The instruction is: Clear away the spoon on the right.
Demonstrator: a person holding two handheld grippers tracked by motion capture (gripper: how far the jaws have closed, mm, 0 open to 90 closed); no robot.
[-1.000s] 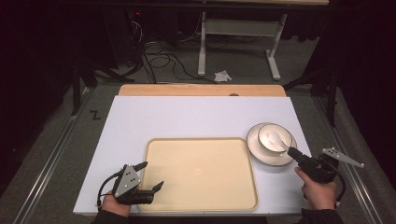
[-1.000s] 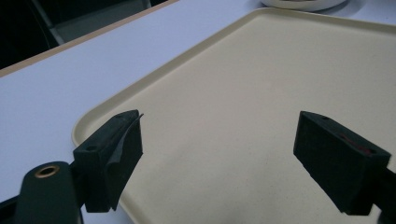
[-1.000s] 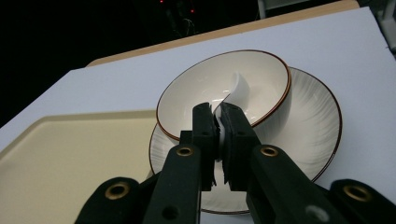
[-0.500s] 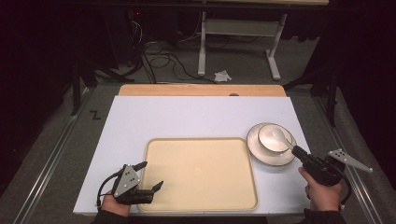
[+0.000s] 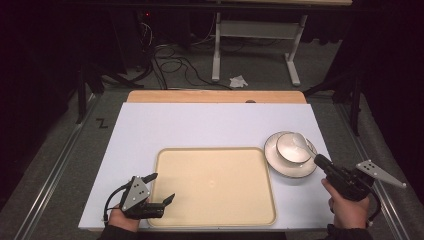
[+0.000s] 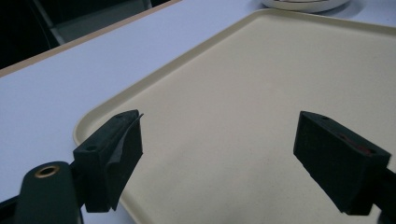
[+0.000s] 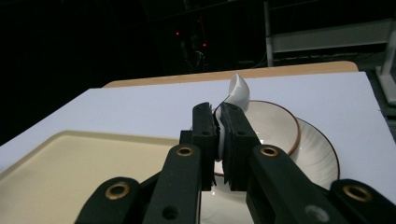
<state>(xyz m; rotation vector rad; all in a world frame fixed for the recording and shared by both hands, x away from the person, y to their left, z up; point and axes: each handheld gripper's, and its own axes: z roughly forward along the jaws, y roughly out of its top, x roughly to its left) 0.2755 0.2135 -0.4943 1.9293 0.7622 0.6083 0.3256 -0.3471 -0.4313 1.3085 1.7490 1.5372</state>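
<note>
White ceramic is seen pinched between the black jaws of the right gripper [image 7: 218, 122]: a white ceramic spoon [image 7: 237, 91] is held by its handle, the jaws pressed together on it, with its rounded scoop rising beyond the fingertips and tilted upward. In the high view the spoon [image 5: 303, 145] is seen over the white ceramic bowl with a brown rim [image 5: 289, 148], which is seated on a white ribbed saucer [image 5: 280, 167] near the right edge of the pale lavender-white tabletop [image 5: 200, 125]; whether the scoop touches the bowl cannot be told. The right gripper [image 5: 320, 161] is held in the person's right hand [image 5: 348, 210] at the near right corner of the table, pointing toward the crockery, with its grey three-cornered plate jutting to the right. A large beige plastic tray with rounded corners [image 5: 210, 210] is laid flat in the near middle of the tabletop, just beside the saucer. The left gripper [image 5: 161, 189] is held low at the tray's near left corner, and its jaws are spread wide with nothing between them. In the left gripper view the two black jaws are seen apart above the tray [image 6: 243, 93], and the saucer's edge [image 6: 303, 5] is glimpsed at the top.
</note>
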